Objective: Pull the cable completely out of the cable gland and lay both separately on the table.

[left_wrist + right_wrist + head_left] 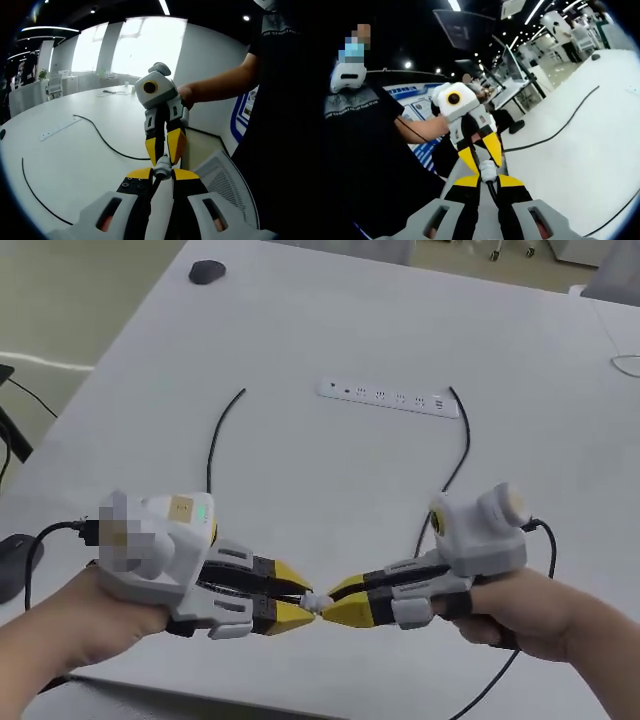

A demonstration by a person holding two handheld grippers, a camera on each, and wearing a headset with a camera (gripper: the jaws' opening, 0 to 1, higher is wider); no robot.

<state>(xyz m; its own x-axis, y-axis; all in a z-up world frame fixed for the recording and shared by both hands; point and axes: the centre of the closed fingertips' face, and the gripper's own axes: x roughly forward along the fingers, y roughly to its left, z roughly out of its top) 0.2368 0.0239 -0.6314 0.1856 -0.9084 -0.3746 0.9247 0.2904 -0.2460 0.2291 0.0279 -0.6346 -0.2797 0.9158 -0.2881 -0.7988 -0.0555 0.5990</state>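
Note:
A small white cable gland [319, 602] hangs above the near edge of the white table [330, 490], between two grippers that meet tip to tip. My left gripper [309, 598] comes in from the left and is shut on the gland [162, 172]; a thin black cable [154, 192] runs back between its jaws. My right gripper [331, 604] comes in from the right. It is shut on the short black cable [493, 191] just behind the gland [487, 169]. Each gripper view also faces the opposite gripper: the right gripper [163, 159] and the left gripper [484, 159].
A white power strip [390, 398] lies mid-table, with one loose black cable [213, 445] to its left and another [463, 445] to its right. A dark mouse [207, 272] sits at the far edge. A mesh chair [222, 175] stands below the table edge.

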